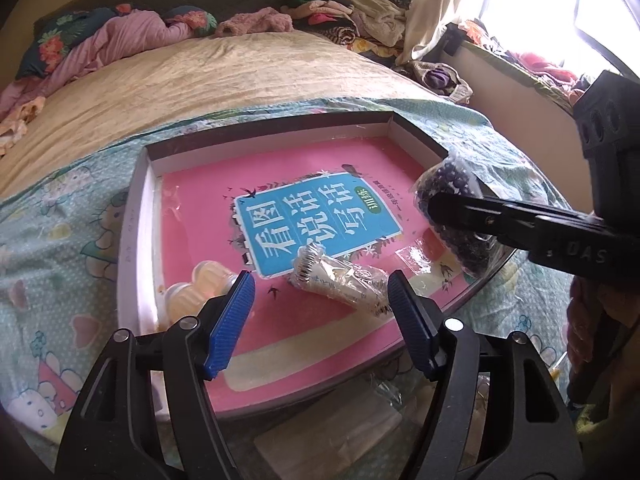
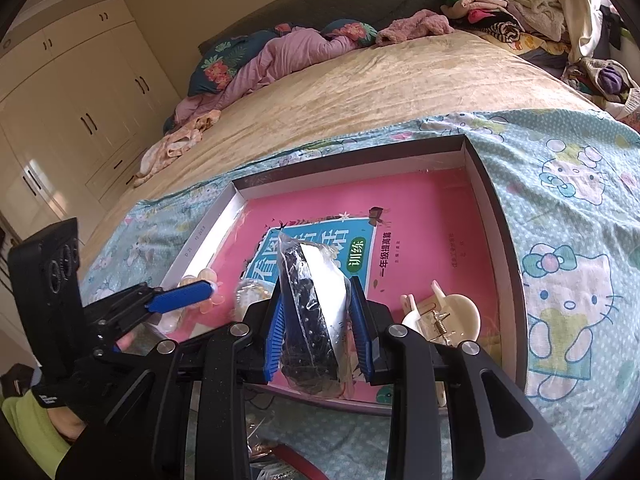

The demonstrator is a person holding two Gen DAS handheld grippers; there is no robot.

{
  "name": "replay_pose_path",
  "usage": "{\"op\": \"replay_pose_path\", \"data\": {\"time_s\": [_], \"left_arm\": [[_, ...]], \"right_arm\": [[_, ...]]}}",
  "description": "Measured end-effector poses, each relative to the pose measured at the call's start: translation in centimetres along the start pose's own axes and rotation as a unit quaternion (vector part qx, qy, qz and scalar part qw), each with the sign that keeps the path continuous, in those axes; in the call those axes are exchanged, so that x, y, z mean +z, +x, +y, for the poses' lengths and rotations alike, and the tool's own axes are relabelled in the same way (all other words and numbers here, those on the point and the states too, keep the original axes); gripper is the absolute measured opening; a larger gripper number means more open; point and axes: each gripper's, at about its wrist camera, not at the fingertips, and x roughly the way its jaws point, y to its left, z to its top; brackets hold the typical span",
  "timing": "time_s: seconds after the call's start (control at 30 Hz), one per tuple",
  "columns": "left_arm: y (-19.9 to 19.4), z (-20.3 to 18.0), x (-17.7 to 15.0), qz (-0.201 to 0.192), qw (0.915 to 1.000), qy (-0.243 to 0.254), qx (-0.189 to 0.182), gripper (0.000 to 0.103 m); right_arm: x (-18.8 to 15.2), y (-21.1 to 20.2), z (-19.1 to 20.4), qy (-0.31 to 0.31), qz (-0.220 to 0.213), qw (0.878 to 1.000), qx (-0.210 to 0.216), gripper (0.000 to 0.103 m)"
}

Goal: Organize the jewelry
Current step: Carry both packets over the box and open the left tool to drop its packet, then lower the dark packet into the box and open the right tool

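Note:
A shallow box (image 1: 136, 216) lined with a pink book cover lies on the bed. My right gripper (image 2: 320, 332) is shut on a clear bag of dark beads (image 2: 310, 312), held above the box's near right part; the bag also shows in the left wrist view (image 1: 448, 184). My left gripper (image 1: 320, 320) is open and empty above the box's near edge, just short of a clear bag with a pale bracelet (image 1: 340, 284). A translucent orange flower clip (image 1: 200, 284) lies by its left finger. A cream claw clip (image 2: 444, 316) lies in the box at right.
The box sits on a Hello Kitty sheet (image 2: 568, 248) over a beige bedspread (image 1: 180, 76). Clothes are piled at the far right (image 1: 352, 12). More clear bags lie on the sheet in front of the box (image 1: 360, 420). Wardrobes (image 2: 60, 92) stand at left.

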Motion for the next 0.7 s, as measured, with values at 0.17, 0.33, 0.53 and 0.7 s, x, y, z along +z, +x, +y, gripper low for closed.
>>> {"op": "replay_pose_path", "data": {"time_s": [0.17, 0.33, 0.53, 0.7], "left_arm": [[-1.5, 0.8, -0.3, -0.009, 0.9999, -0.013, 0.005, 0.066], [-2.3, 0.9, -0.4, -0.014, 0.9997, -0.020, 0.005, 0.069], [-2.6, 0.8, -0.3, -0.016, 0.9995, -0.026, 0.006, 0.072], [-3.3, 0.8, -0.4, -0.022, 0.9993, -0.029, 0.006, 0.074]], "right_arm": [[-0.3, 0.8, 0.0, -0.005, 0.012, 1.000, -0.014, 0.030], [-0.7, 1.3, 0.2, -0.008, 0.019, 1.000, -0.022, 0.030], [-1.1, 1.1, 0.2, -0.005, 0.013, 1.000, -0.021, 0.033], [-1.1, -0.3, 0.3, -0.003, -0.009, 1.000, -0.010, 0.039]]}}
